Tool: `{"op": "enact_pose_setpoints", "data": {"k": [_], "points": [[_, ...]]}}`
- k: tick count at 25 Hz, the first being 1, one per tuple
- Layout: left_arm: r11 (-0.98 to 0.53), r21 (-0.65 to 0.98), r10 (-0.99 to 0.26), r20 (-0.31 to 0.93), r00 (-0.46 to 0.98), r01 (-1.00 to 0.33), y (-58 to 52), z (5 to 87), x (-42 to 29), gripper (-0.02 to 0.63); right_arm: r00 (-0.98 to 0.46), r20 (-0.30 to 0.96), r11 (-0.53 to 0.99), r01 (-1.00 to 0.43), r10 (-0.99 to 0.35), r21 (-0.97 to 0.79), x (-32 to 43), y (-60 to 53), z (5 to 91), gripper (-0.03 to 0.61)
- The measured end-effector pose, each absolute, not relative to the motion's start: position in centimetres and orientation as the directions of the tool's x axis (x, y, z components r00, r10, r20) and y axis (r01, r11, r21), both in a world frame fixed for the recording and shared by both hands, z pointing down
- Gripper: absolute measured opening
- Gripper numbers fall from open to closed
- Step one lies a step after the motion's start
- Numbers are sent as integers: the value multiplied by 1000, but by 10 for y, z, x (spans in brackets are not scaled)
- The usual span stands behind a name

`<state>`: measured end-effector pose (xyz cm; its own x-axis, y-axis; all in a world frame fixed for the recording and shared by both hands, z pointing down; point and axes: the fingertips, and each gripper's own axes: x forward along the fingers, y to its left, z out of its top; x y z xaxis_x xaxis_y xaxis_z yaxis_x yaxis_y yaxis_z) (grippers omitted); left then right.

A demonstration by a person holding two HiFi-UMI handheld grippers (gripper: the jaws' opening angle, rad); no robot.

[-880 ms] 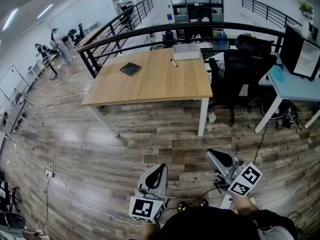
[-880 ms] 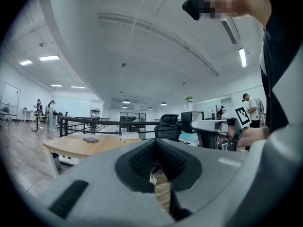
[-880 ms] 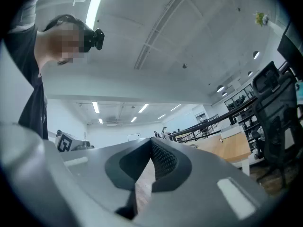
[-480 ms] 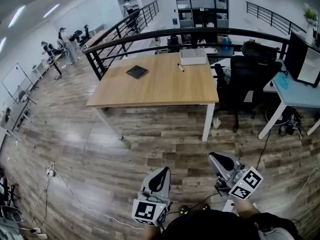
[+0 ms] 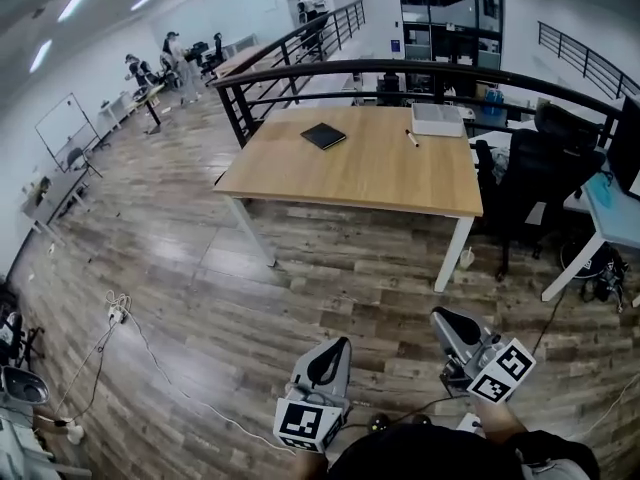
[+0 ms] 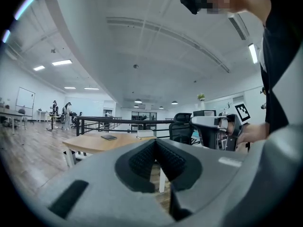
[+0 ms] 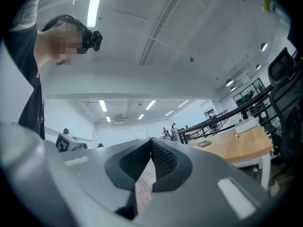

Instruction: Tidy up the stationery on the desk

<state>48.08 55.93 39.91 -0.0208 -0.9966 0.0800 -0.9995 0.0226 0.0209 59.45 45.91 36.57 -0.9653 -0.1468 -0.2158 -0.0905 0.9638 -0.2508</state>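
Left gripper (image 5: 337,348) and right gripper (image 5: 446,321): ribbed jaws closed, empty; flat black notebook (image 5: 323,136) on wooden desk (image 5: 380,173)

I note a black office chair (image 5: 535,183) at far right and a black railing (image 5: 300,68) curving across the far side. A white cable (image 5: 150,358) trails over the plank floor (image 5: 250,308) near left. People (image 5: 175,63) stand far left.

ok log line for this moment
stage: away from desk | left gripper: shut, empty | right gripper: shut, empty | on desk: notebook, pen, white box
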Motion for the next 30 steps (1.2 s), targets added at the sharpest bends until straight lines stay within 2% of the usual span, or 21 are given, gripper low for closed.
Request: {"op": "enact_pose_setpoints", "data": {"k": [7,12,30], "points": [[94,34,-995,46,-92,-995,598,399,430,-3,-967,-223,967,-71,-127,-243,545,481,363,5],[129,42,-991,45,-127,-991,617,406,417,-3,-963,-246,950,-32,-113,-311,530,493,371,3],[249,56,-968,53,-247,-967,629,410,373,-2,-975,-224,933,71,-11,-353,470,478,387,0]]}}
